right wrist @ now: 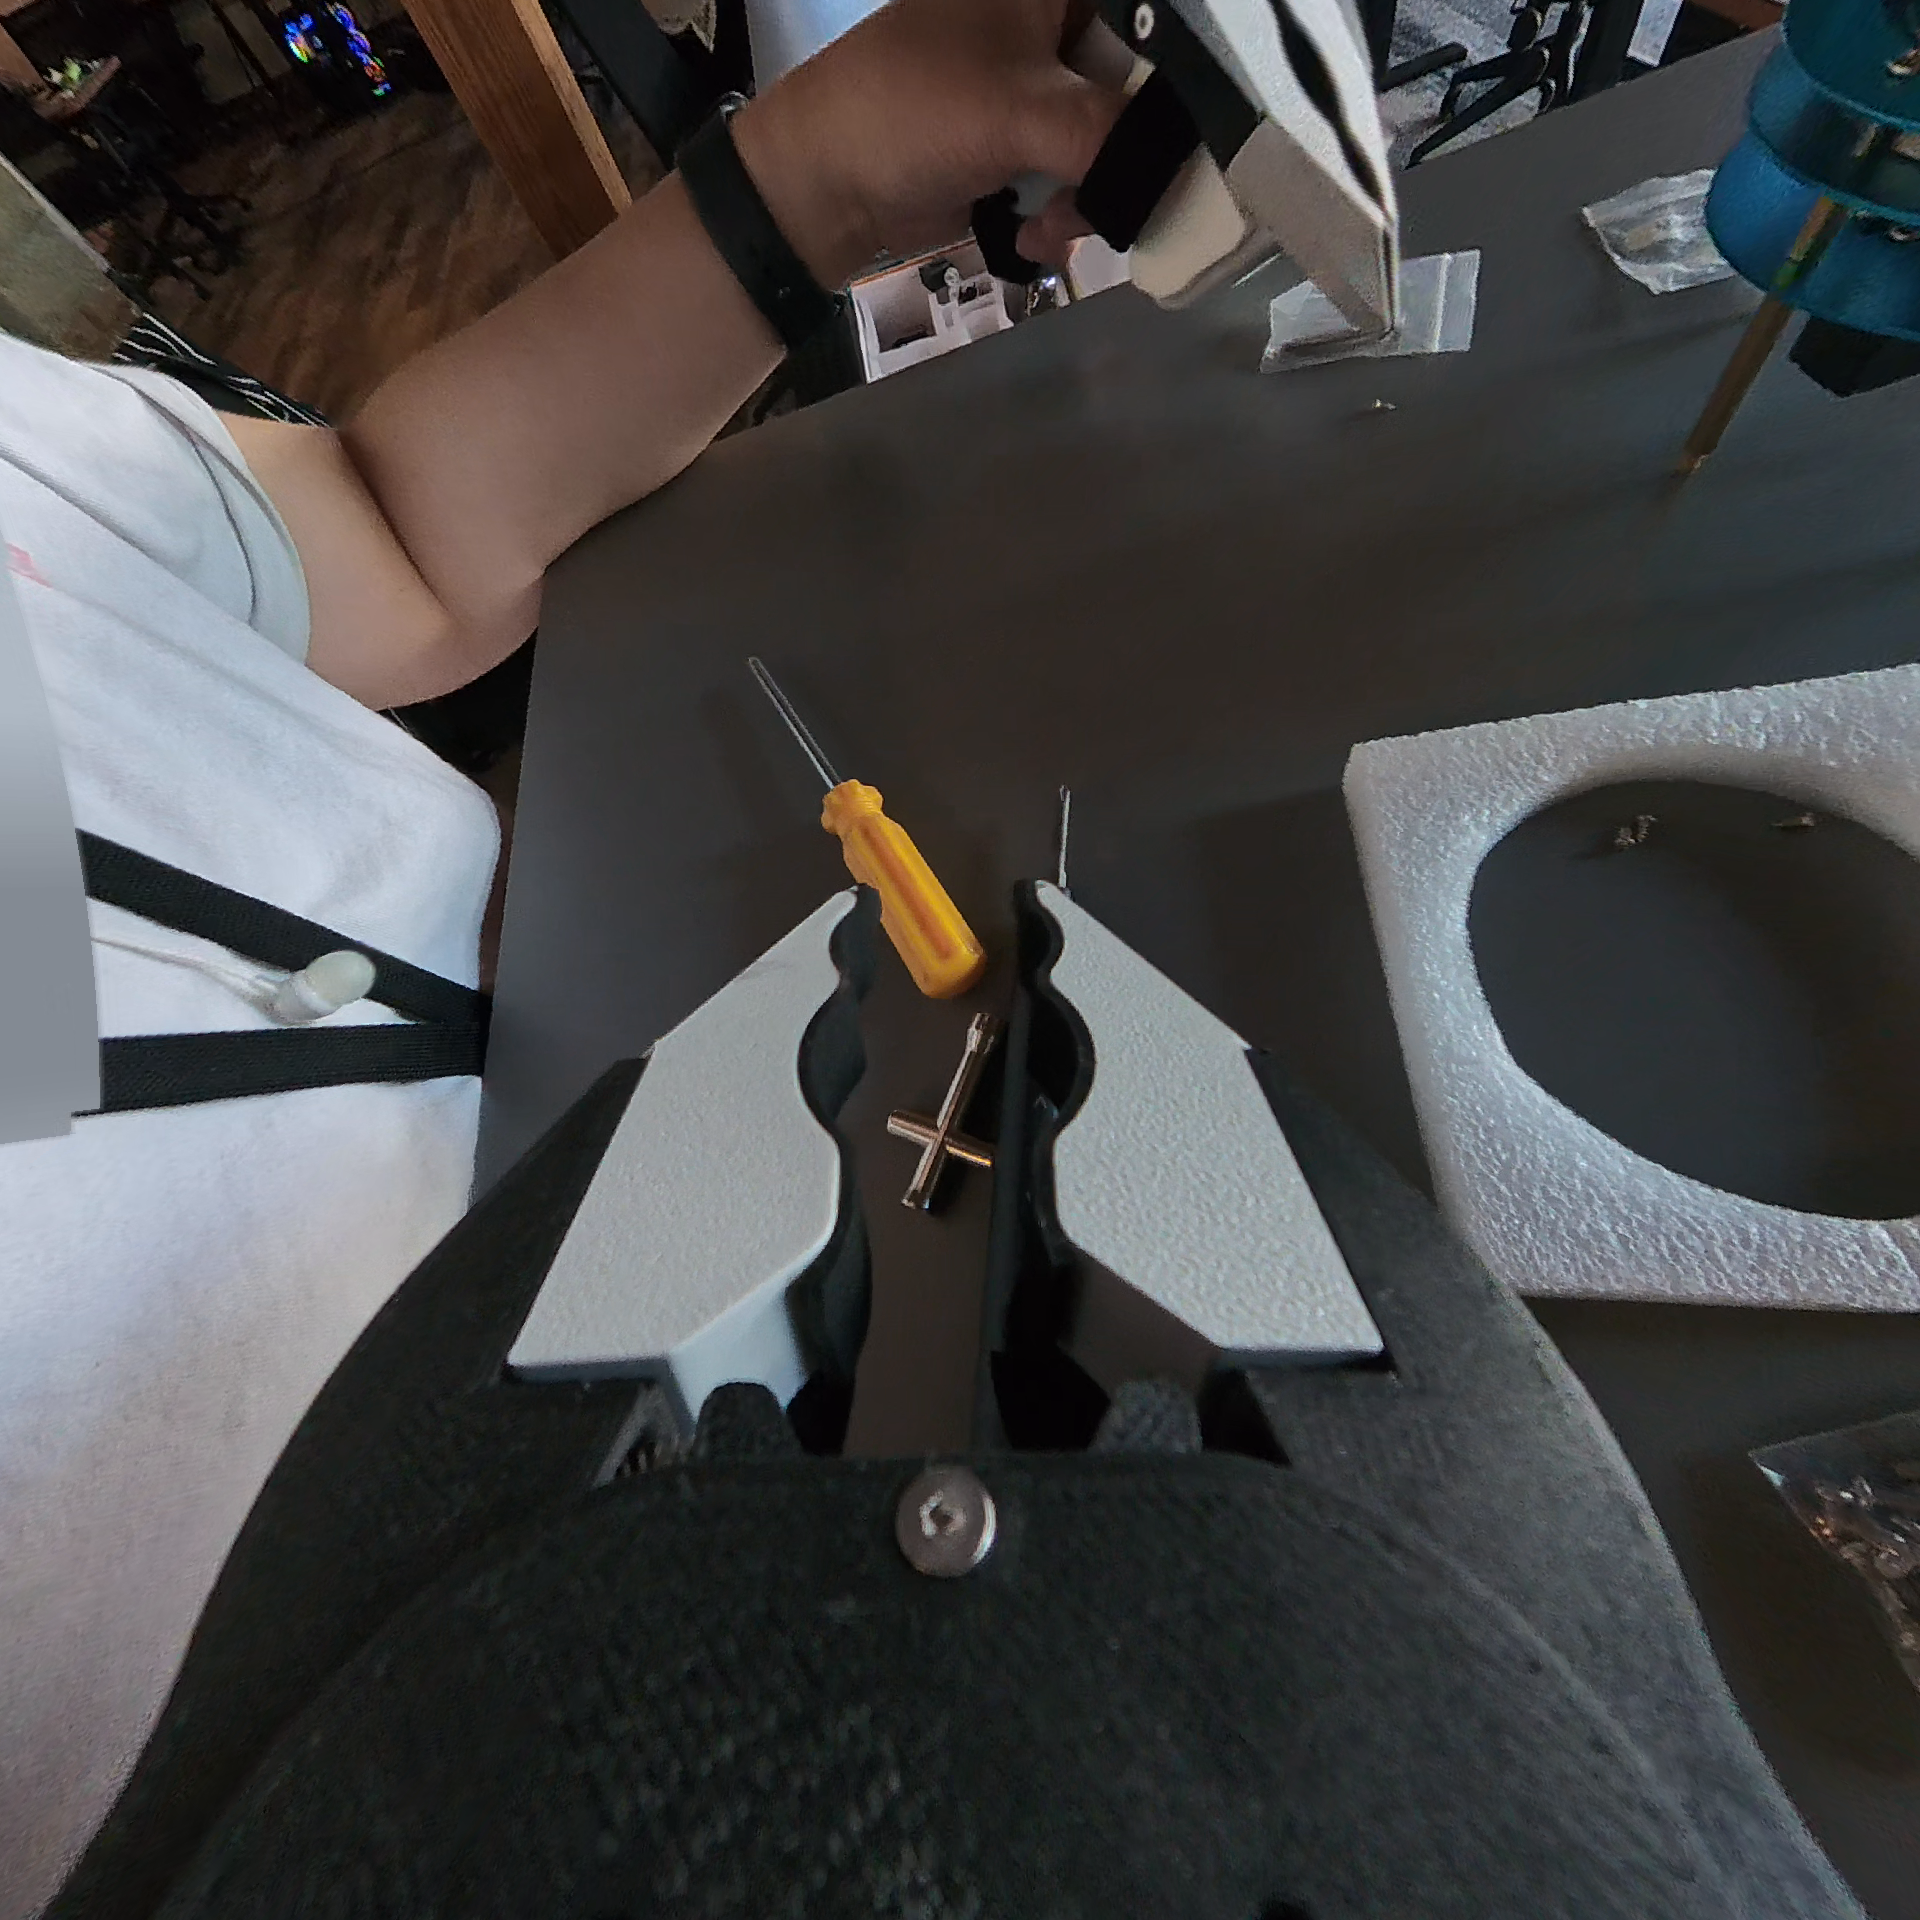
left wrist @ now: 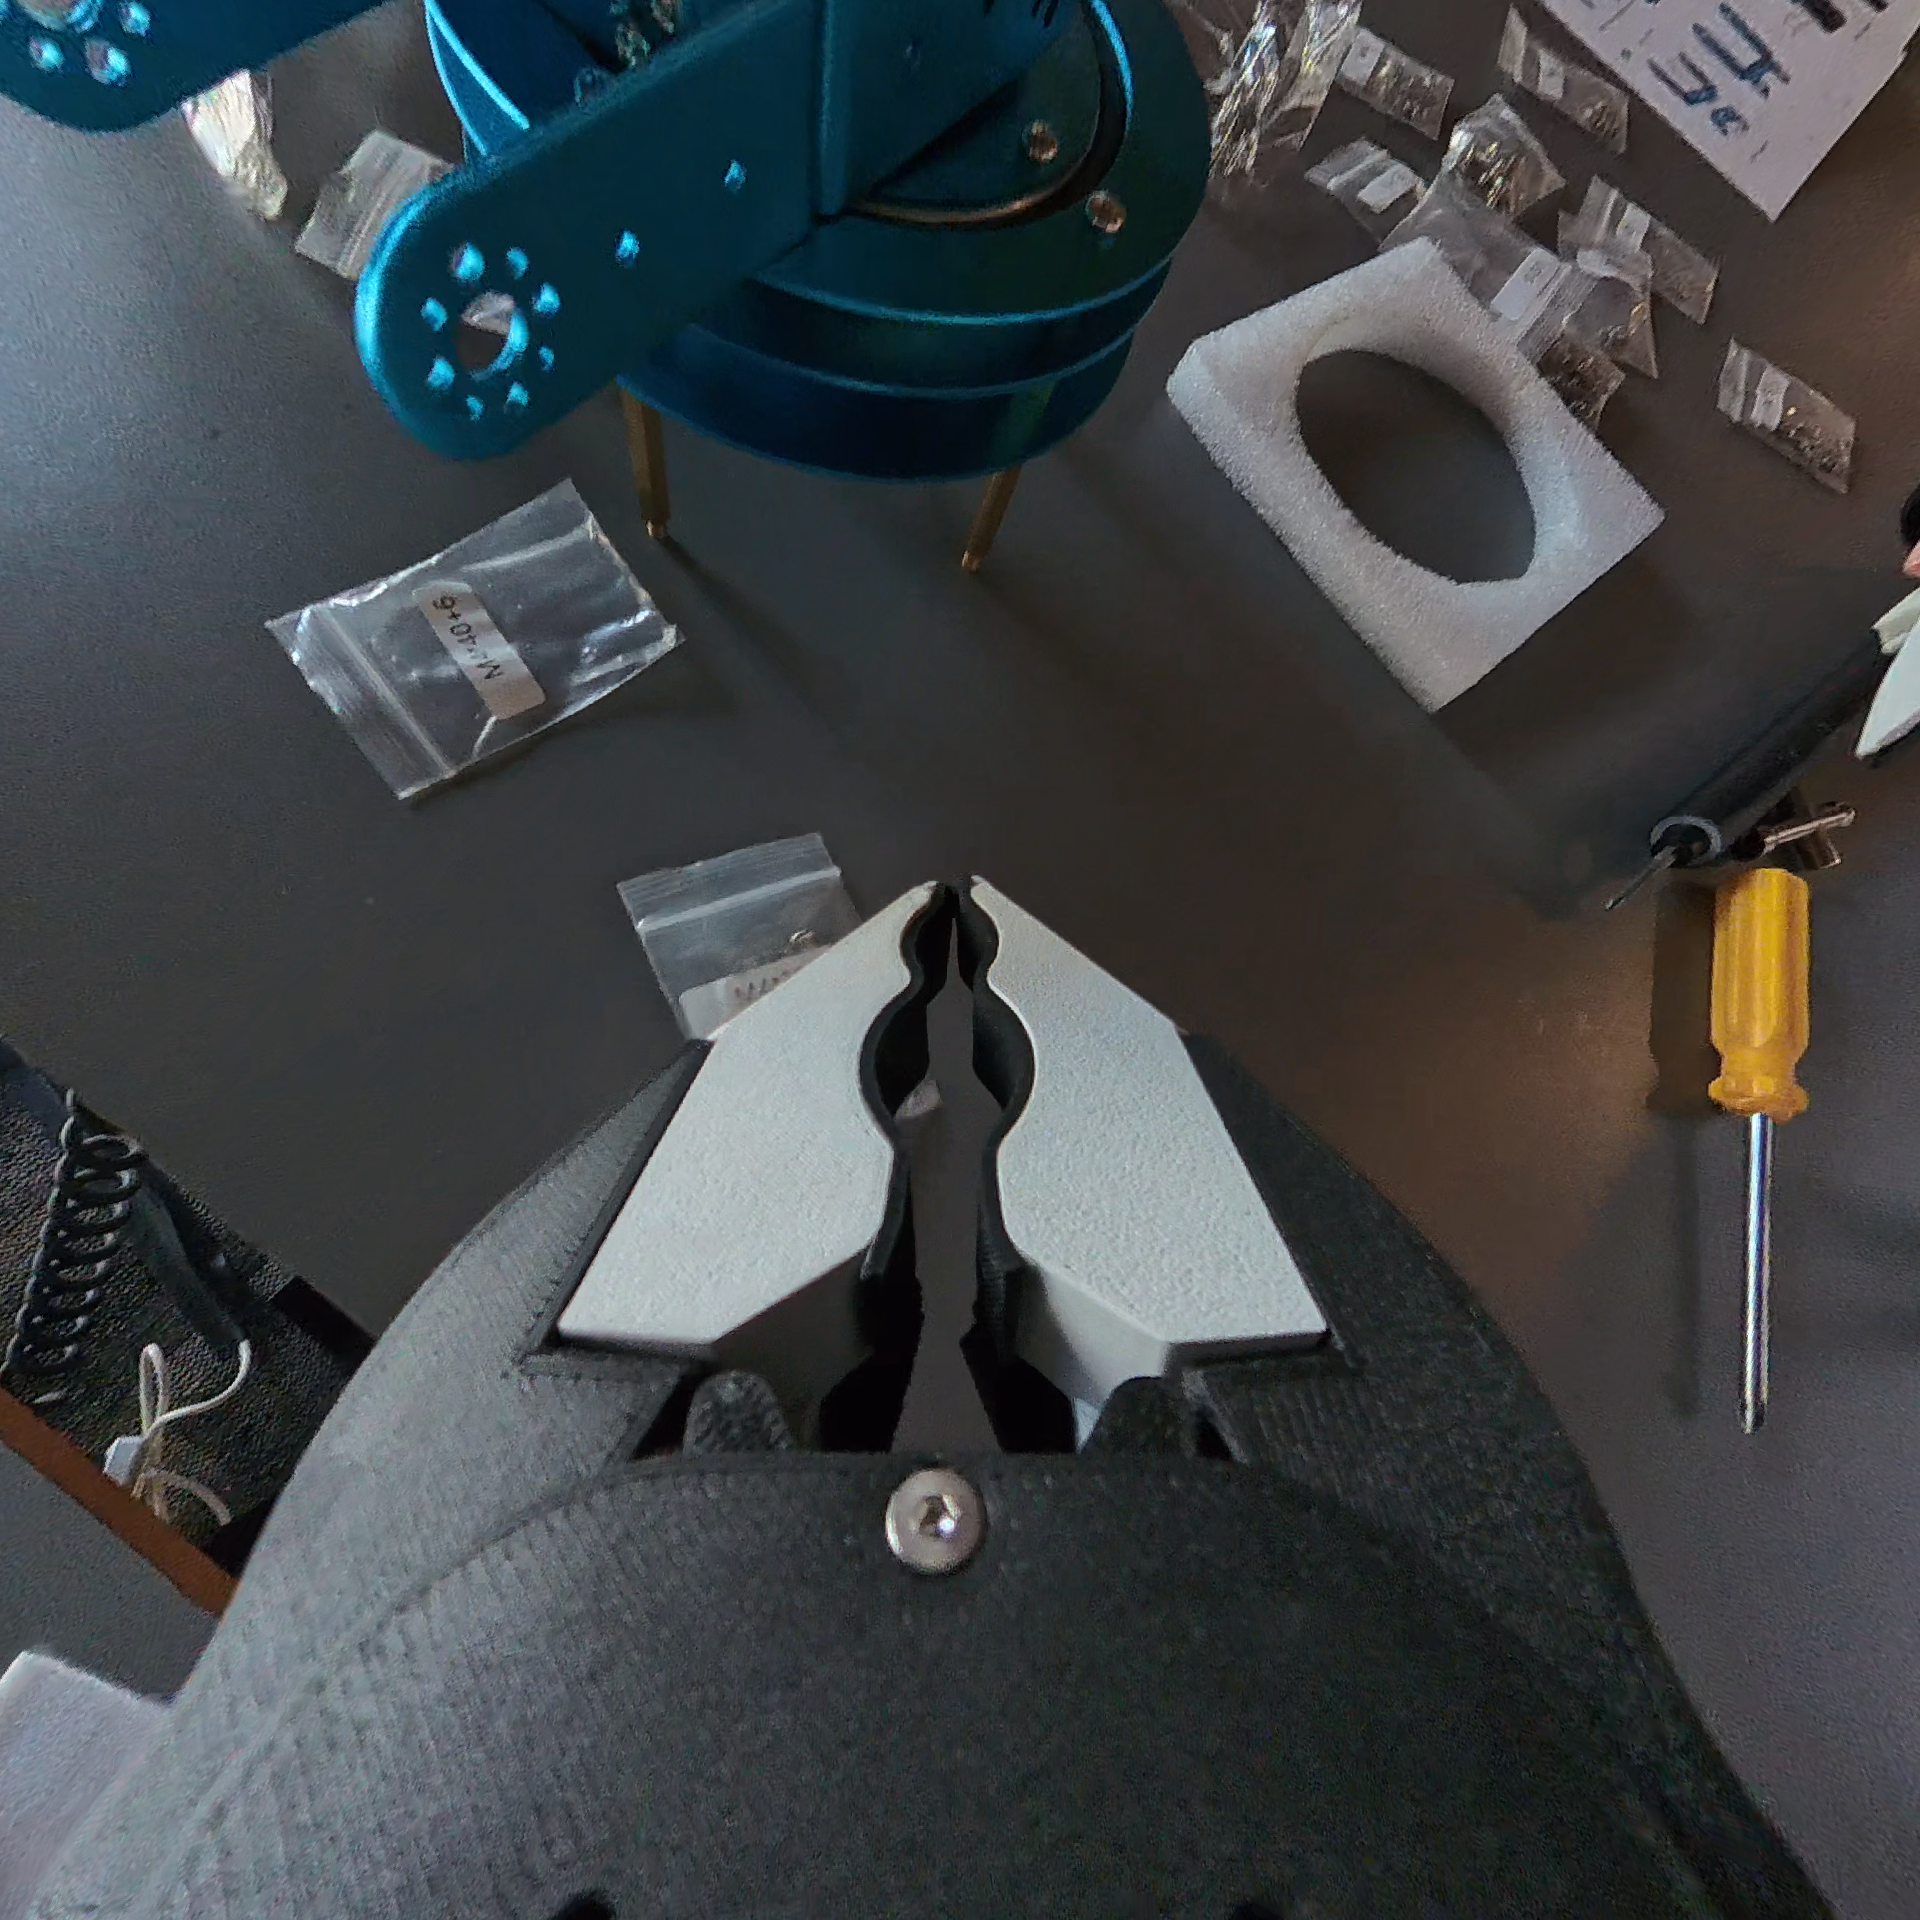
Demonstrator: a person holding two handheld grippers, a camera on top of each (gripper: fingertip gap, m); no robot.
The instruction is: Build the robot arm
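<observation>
The left gripper [left wrist: 956, 902] is clenched, its tips meeting just above a small clear zip bag [left wrist: 732, 914] that lies partly under its left finger; whether it pinches the bag cannot be told. Farther ahead lie a larger labelled zip bag [left wrist: 473, 634] and a blue metal turntable assembly [left wrist: 831, 260] on brass standoffs. The right gripper [right wrist: 940, 904] is released, jaws apart over the dark table [right wrist: 1143, 623]. A black-handled screwdriver [right wrist: 1003, 1195] lies along its right finger, a metal cross wrench [right wrist: 935, 1132] between the fingers, an orange-handled screwdriver [right wrist: 902, 888] at the tips, and a white foam frame [right wrist: 1455, 1039] to its right.
</observation>
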